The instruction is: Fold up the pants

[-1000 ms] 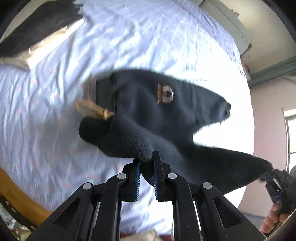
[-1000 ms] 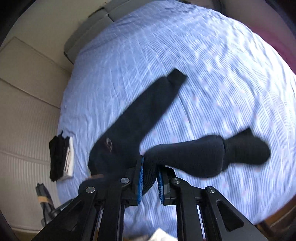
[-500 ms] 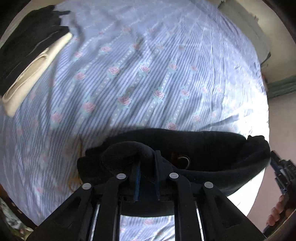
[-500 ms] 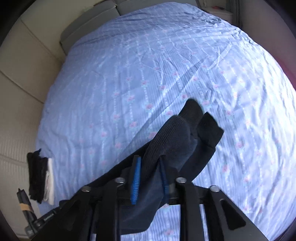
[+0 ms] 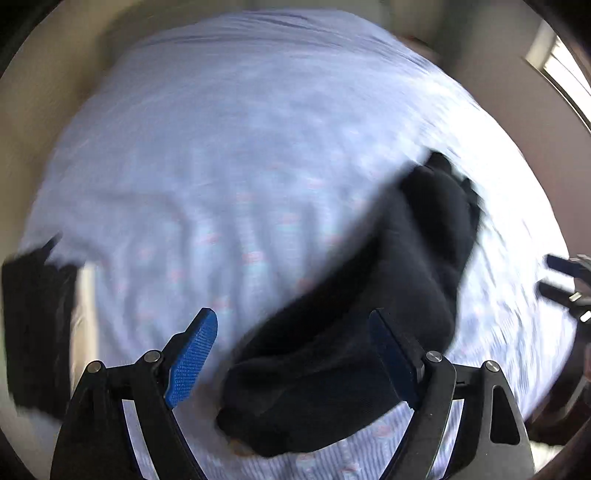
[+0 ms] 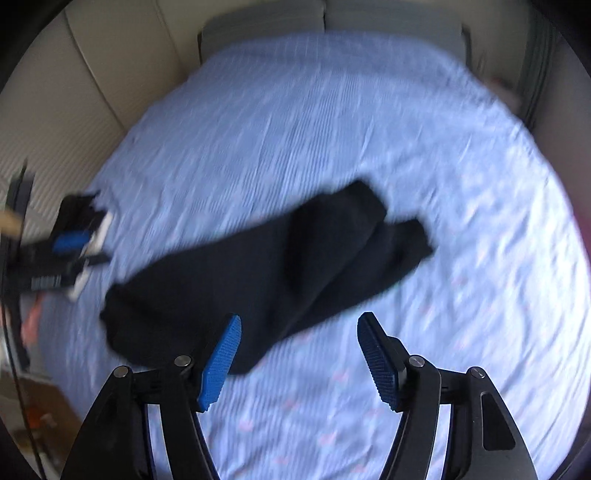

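The dark pants (image 5: 369, 314) lie on the bed with one leg laid over the other, a long strip running from the waist near my left gripper (image 5: 291, 354) up to the right. The left jaws are opening wide above the waist end; the blue pads do not press on the cloth. In the right wrist view the pants (image 6: 258, 273) stretch from lower left to the leg ends at the right. My right gripper (image 6: 299, 360) hovers over their near edge, its jaws opening with nothing gripped. Both views are motion-blurred.
The light blue striped sheet (image 6: 332, 129) covers the bed. A stack of folded dark and cream clothes (image 5: 37, 314) sits at the left edge. Grey pillows (image 6: 258, 26) and a cream padded wall (image 6: 92, 74) lie beyond. The other gripper (image 5: 565, 280) shows at the right edge.
Both grippers have let go of the pants and opened. The pants, held up and spread before, now lie doubled on the sheet. Both views have rolled and shifted.
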`<state>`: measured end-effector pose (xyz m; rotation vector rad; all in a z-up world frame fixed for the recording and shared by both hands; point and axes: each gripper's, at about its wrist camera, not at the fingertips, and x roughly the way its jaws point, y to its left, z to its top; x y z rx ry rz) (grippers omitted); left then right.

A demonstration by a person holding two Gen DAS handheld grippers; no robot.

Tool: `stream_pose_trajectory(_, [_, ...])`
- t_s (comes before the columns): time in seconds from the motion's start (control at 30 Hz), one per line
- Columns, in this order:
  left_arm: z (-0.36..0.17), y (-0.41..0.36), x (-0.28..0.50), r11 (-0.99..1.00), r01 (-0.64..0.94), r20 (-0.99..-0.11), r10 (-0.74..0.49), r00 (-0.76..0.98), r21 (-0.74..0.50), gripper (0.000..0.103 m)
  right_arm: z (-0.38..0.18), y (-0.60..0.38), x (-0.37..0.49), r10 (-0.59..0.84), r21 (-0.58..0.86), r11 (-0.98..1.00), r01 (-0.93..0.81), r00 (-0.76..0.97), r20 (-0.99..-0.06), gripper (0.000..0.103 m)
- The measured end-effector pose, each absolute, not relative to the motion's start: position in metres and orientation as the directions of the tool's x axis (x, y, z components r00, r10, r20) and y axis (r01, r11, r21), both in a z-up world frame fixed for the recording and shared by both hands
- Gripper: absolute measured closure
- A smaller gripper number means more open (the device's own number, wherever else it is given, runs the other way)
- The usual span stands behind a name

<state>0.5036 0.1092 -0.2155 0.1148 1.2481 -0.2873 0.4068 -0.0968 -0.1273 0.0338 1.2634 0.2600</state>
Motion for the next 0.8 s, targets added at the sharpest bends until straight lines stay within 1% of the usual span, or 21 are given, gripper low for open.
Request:
stream_pose_trajectory(0.07, [-0.228, 0.088, 0.515, 0.929, 0.361, -0.957, -0.172, 0.236, -0.078, 0.019, -0.142, -0.101, 0.398, 0.253, 0.223, 0.964, -0.147, 0.228, -0.94, 0.036])
stream_pose_trajectory(0.13, [-0.245, 0.071, 0.524, 0.917, 0.394, -0.969, -0.151, 0.196, -0.064, 0.019, -0.156, -0.102, 0.39, 0.273, 0.25, 0.959, -0.135, 0.19, -0.943, 0.036])
stream_pose_trajectory(0.2, [-0.264, 0.059, 0.533, 0.912, 0.406, -0.981, -0.132, 0.142, -0.064, 0.022, -0.166, -0.103, 0.387, 0.268, 0.247, 0.959, -0.139, 0.168, -0.949, 0.037])
stream_pose_trajectory(0.23, [-0.274, 0.056, 0.536, 0.911, 0.404, -0.985, -0.133, 0.11, -0.078, 0.034, -0.17, -0.103, 0.385, 0.269, 0.247, 0.959, -0.142, 0.164, -0.949, 0.037])
stream_pose_trajectory(0.27, [-0.282, 0.053, 0.537, 0.912, 0.398, -0.986, -0.142, 0.088, -0.096, 0.058, -0.172, -0.104, 0.385, 0.27, 0.249, 0.958, -0.14, 0.159, -0.95, 0.037])
stream_pose_trajectory(0.3, [-0.286, 0.051, 0.541, 0.913, 0.391, -0.985, -0.155, 0.072, -0.115, 0.071, -0.175, -0.105, 0.386, 0.276, 0.256, 0.957, -0.134, 0.154, -0.949, 0.037])
stream_pose_trajectory(0.33, [-0.286, 0.05, 0.541, 0.917, 0.386, -0.986, -0.143, 0.088, -0.099, 0.082, -0.179, -0.106, 0.387, 0.285, 0.267, 0.955, -0.132, 0.151, -0.947, 0.037])
stream_pose_trajectory(0.4, [-0.275, 0.049, 0.545, 0.924, 0.382, -0.978, -0.107, 0.181, -0.03, 0.083, -0.183, -0.103, 0.391, 0.313, 0.294, 0.946, -0.14, 0.144, -0.939, 0.038])
stream_pose_trajectory(0.47, [-0.269, 0.05, 0.55, 0.927, 0.371, -0.966, -0.051, 0.252, 0.048, 0.085, -0.189, -0.094, 0.397, 0.319, 0.294, 0.94, -0.17, 0.138, -0.938, 0.045])
stream_pose_trajectory(0.5, [-0.269, 0.054, 0.555, 0.931, 0.357, -0.963, -0.027, 0.267, 0.073, 0.087, -0.191, -0.088, 0.4, 0.323, 0.296, 0.937, -0.187, 0.133, -0.937, 0.045])
stream_pose_trajectory(0.53, [-0.269, 0.059, 0.559, 0.935, 0.343, -0.962, -0.002, 0.273, 0.095, 0.095, -0.195, -0.08, 0.405, 0.341, 0.311, 0.927, -0.211, 0.125, -0.932, 0.046])
stream_pose_trajectory(0.57, [-0.272, 0.064, 0.563, 0.937, 0.316, -0.956, 0.057, 0.287, 0.151, 0.101, -0.197, -0.075, 0.408, 0.358, 0.326, 0.918, -0.228, 0.118, -0.926, 0.046])
stream_pose_trajectory(0.6, [-0.277, 0.071, 0.567, 0.938, 0.295, -0.954, 0.094, 0.285, 0.181, 0.101, -0.199, -0.068, 0.411, 0.377, 0.343, 0.907, -0.246, 0.107, -0.92, 0.047])
stream_pose_trajectory(0.67, [-0.285, 0.082, 0.573, 0.953, 0.267, -0.968, 0.079, 0.238, 0.143, 0.101, -0.206, -0.053, 0.419, 0.417, 0.383, 0.879, -0.284, 0.072, -0.906, 0.047])
stream_pose_trajectory(0.7, [-0.286, 0.086, 0.573, 0.958, 0.255, -0.971, 0.074, 0.228, 0.133, 0.101, -0.209, -0.047, 0.423, 0.424, 0.391, 0.87, -0.301, 0.05, -0.904, 0.047])
stream_pose_trajectory(0.73, [-0.285, 0.088, 0.572, 0.962, 0.248, -0.971, 0.058, 0.231, 0.116, 0.101, -0.216, -0.042, 0.426, 0.406, 0.378, 0.871, -0.312, 0.026, -0.913, 0.05])
stream_pose_trajectory(0.8, [-0.27, 0.092, 0.563, 0.969, 0.247, -0.971, -0.071, 0.23, -0.013, 0.091, -0.215, -0.042, 0.429, 0.414, 0.388, 0.872, -0.299, 0.027, -0.91, 0.05])
